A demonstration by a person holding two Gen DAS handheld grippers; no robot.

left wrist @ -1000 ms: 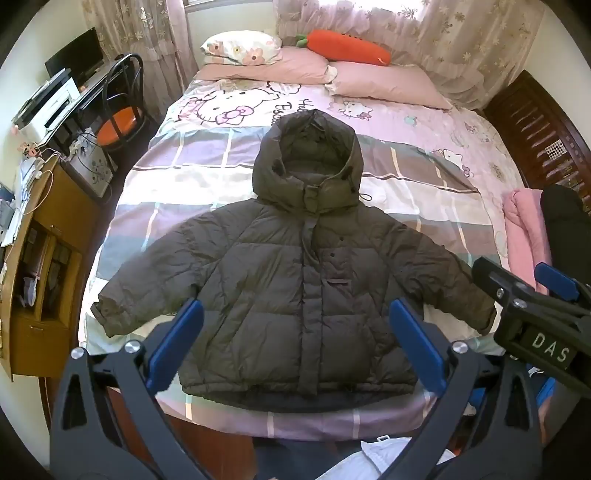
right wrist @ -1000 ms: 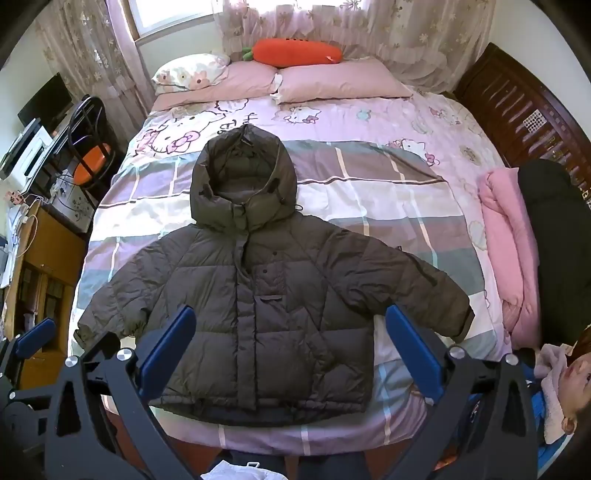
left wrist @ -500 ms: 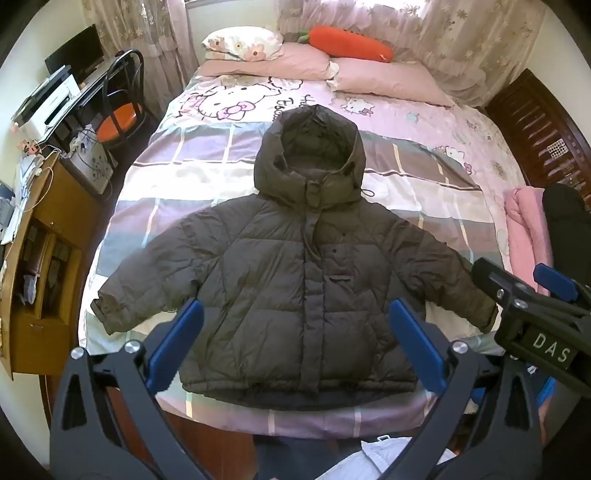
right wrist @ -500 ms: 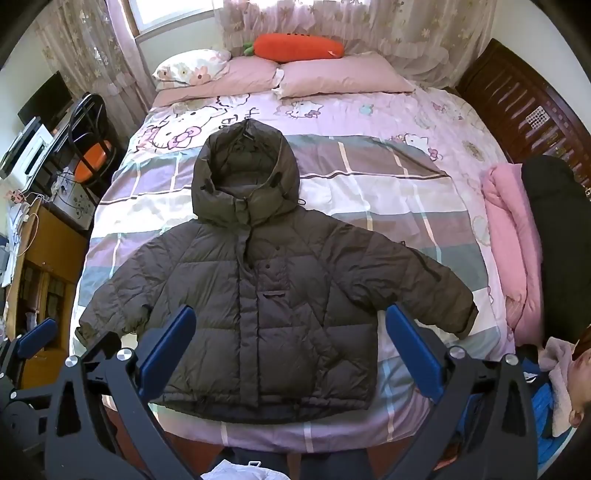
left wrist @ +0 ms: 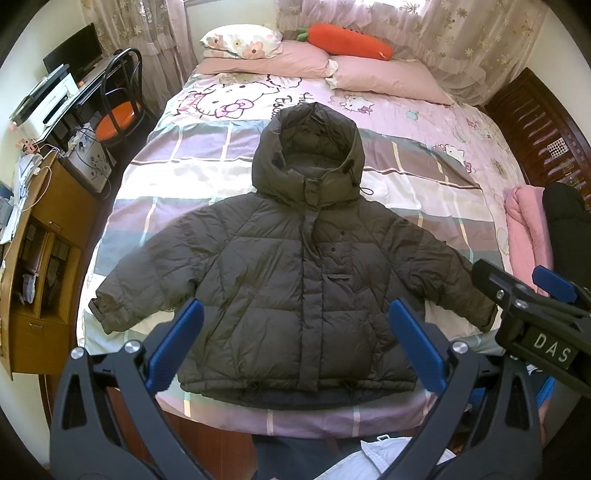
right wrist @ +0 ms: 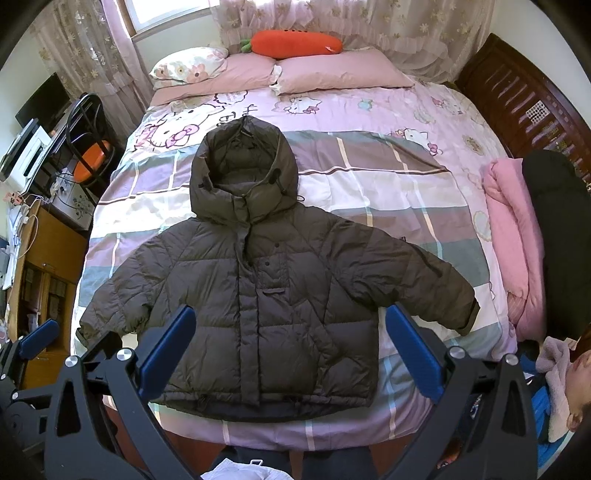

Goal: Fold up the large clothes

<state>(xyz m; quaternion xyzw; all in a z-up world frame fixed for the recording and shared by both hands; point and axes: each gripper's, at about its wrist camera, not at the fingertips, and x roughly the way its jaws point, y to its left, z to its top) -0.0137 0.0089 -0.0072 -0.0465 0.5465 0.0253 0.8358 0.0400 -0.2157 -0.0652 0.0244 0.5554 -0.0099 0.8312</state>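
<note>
Surface: pink patchwork-quilted bed (left wrist: 424,177).
Garment: dark olive hooded puffer jacket (left wrist: 295,280), hem at foot edge, hood toward pillows.
Jaws: left gripper (left wrist: 295,347) and right gripper (right wrist: 288,350) wide, empty, above hem.

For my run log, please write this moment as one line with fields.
stage: before first fold | jacket: flat on bed, front up, sleeves spread, hood toward pillows | left gripper: open, empty | right gripper: open, empty

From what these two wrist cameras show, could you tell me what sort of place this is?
Most likely a home bedroom: a bed with pink pillows and a cartoon-print cover, lace curtains behind it, and a dark puffer jacket spread flat for folding.
</note>
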